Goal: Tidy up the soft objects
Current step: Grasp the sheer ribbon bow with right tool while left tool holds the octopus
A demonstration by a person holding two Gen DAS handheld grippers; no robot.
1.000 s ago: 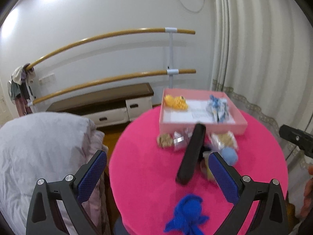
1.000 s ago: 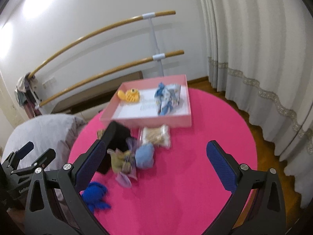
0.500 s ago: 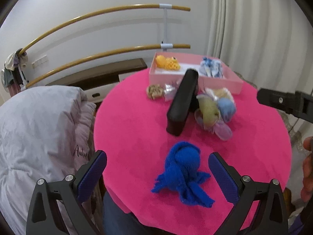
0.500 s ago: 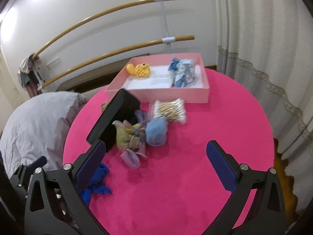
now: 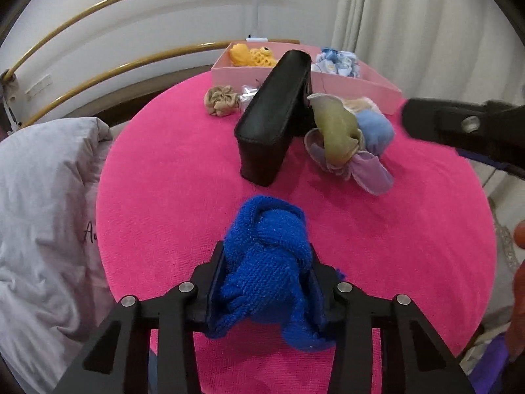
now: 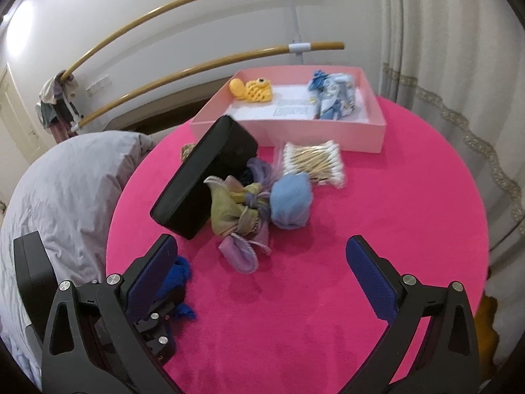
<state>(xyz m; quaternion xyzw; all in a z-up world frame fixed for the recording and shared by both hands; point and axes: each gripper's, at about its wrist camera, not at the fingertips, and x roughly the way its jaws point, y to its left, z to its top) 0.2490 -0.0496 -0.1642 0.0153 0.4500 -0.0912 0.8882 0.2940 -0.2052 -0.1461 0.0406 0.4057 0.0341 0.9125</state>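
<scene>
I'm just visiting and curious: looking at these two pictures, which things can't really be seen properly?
- Blue knitted toy: left wrist view, lower part hidden by the closing left gripper; right wrist view, mostly behind a finger.
- Beige scrunchie: right wrist view, nearly all behind the black case.
- Printed label in the pink box: too small to read.
- Cotton swabs: blurred.

A round table [image 6: 377,229] with a bright pink cover stands before a white wall [image 6: 164,10] carrying two curved wooden rails [image 6: 197,65], with pale pleated curtains [image 6: 443,32] at the right and a grey quilt [image 6: 65,180] bunched at the left.
</scene>
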